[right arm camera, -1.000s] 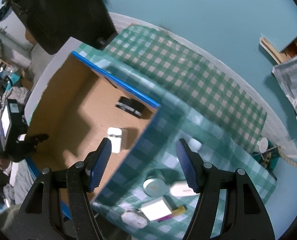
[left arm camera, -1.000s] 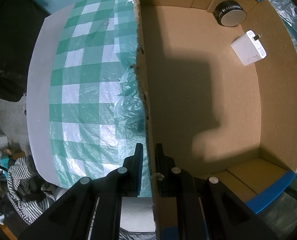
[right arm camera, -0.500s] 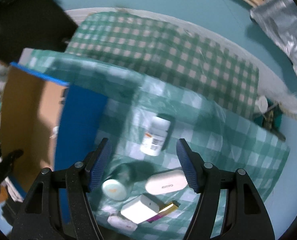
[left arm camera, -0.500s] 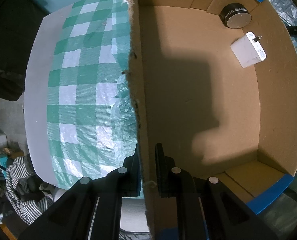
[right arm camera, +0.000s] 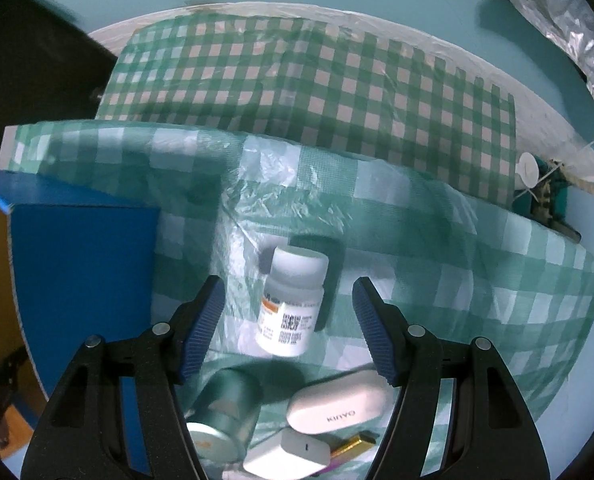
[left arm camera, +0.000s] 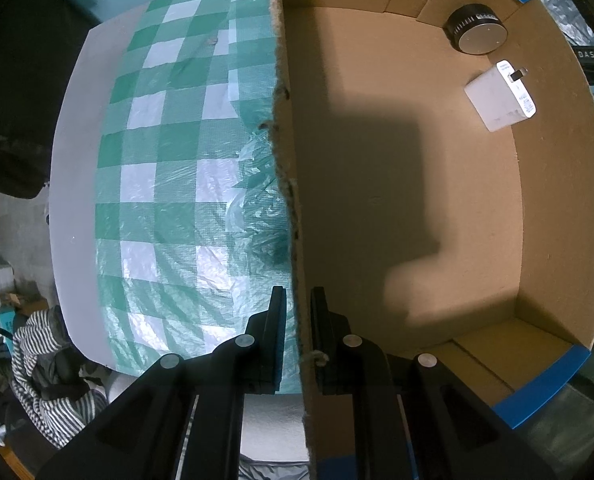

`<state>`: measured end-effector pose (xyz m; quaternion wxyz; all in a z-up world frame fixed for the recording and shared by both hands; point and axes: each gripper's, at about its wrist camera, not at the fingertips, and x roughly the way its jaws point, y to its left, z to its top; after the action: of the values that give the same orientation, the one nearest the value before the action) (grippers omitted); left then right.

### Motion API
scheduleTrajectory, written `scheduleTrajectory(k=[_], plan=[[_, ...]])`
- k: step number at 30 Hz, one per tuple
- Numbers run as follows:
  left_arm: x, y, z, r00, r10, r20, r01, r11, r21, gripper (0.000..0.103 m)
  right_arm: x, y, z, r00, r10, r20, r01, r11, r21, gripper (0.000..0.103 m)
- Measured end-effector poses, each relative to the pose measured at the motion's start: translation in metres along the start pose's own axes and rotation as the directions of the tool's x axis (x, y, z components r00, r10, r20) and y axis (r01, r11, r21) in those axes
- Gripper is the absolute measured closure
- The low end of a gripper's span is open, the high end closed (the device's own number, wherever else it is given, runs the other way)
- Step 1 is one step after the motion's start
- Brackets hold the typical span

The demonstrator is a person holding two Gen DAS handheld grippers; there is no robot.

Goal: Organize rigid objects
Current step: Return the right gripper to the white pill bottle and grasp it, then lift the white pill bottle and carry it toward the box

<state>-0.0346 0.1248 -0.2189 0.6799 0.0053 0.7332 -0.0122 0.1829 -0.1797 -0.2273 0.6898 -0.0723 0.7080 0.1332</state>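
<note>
My left gripper is shut on the near wall of the cardboard box, one finger on each side. Inside the box lie a white charger and a black round tin at the far right. My right gripper is open above a white pill bottle that lies on the green checked cloth, the bottle between its fingers in view. Nearer lie a teal tin, a white case, a white adapter and a small gold stick.
The box's blue-taped outer side stands left of the bottle. A silver foil bag hangs at the upper right. The table's white edge and striped clothes below it show left of the box.
My right gripper has swung right, away from the box, and come down over the pill bottle. My left gripper keeps its hold on the box wall; the box shifted slightly.
</note>
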Motion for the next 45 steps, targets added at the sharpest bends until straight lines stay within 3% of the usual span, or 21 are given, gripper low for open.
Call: scheduleTrajectory(k=[11, 23, 45], plan=[[0.001, 0.001, 0.0, 1.0, -0.009, 0.004, 0.009, 1.0, 0.005, 0.091, 0.017, 0.005, -0.006, 0.999, -0.001, -0.032, 0.002, 1.0, 0.009, 0.071], [0.001, 0.001, -0.003, 1.0, -0.009, 0.003, 0.009, 1.0, 0.009, 0.091, 0.004, 0.006, -0.013, 1.0, 0.022, -0.013, -0.023, 0.998, -0.05, 0.071], [0.001, -0.009, -0.01, 1.0, -0.008, 0.013, 0.008, 1.0, 0.022, 0.091, -0.081, 0.048, -0.031, 0.994, 0.1, 0.049, -0.086, 0.969, -0.233, 0.071]])
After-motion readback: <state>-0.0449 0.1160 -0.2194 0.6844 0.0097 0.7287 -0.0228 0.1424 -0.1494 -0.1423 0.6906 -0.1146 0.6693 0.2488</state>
